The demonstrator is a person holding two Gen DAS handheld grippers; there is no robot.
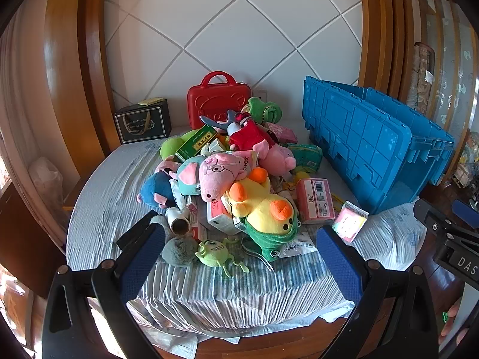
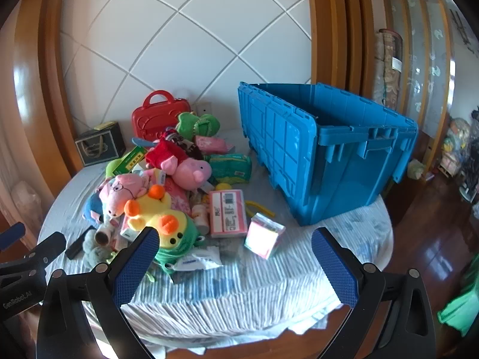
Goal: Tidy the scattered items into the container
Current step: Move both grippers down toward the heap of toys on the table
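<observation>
Hovering apart, both tongs [image 1: 239, 257] [image 2: 236, 257] gape before the table's near edge [image 2: 239, 314].

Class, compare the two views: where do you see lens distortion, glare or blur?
Left wrist view: fisheye bends the wooden frame into curves; pile sharp; dark corner vignette. Right wrist view: same bowing; glare on the floor; the pastel packet by the crate looks slightly soft.

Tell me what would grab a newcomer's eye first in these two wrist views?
The big blue crate standing open on the right of the table, then the bright heap of toys and boxes beside it on the left, topped by a yellow duck plush and pink pig plushes. Behind the heap a red toy case stands by the wall.
</observation>
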